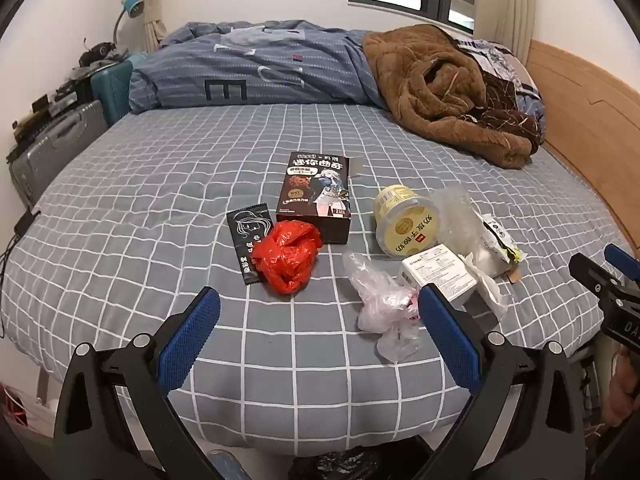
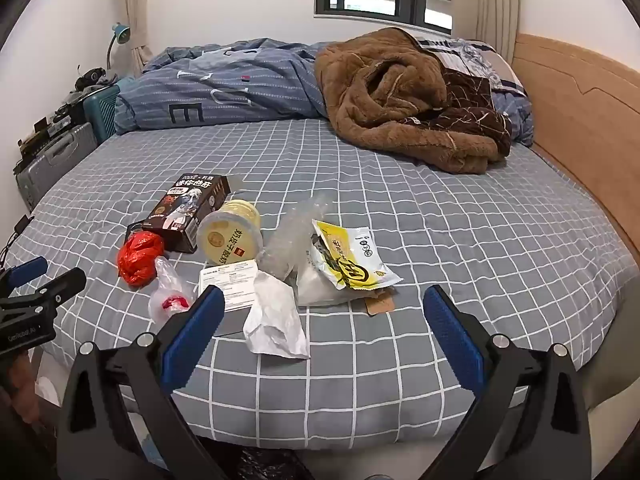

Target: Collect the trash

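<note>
Grey checked bedsheet (image 1: 160, 208) carries a cluster of trash near the bed's front edge: a dark snack box (image 1: 316, 196), a crumpled red plastic bag (image 1: 290, 256) touching a black sachet (image 1: 248, 240), a yellow lidded tub (image 1: 404, 220) on its side, a clear thin bag (image 1: 384, 308), a white carton (image 1: 440, 276), a crumpled white paper (image 2: 276, 320) and a yellow wrapper (image 2: 356, 260). Left gripper (image 1: 318, 312) and right gripper (image 2: 324, 312) hover above the sheet, jaws wide, holding nothing.
</note>
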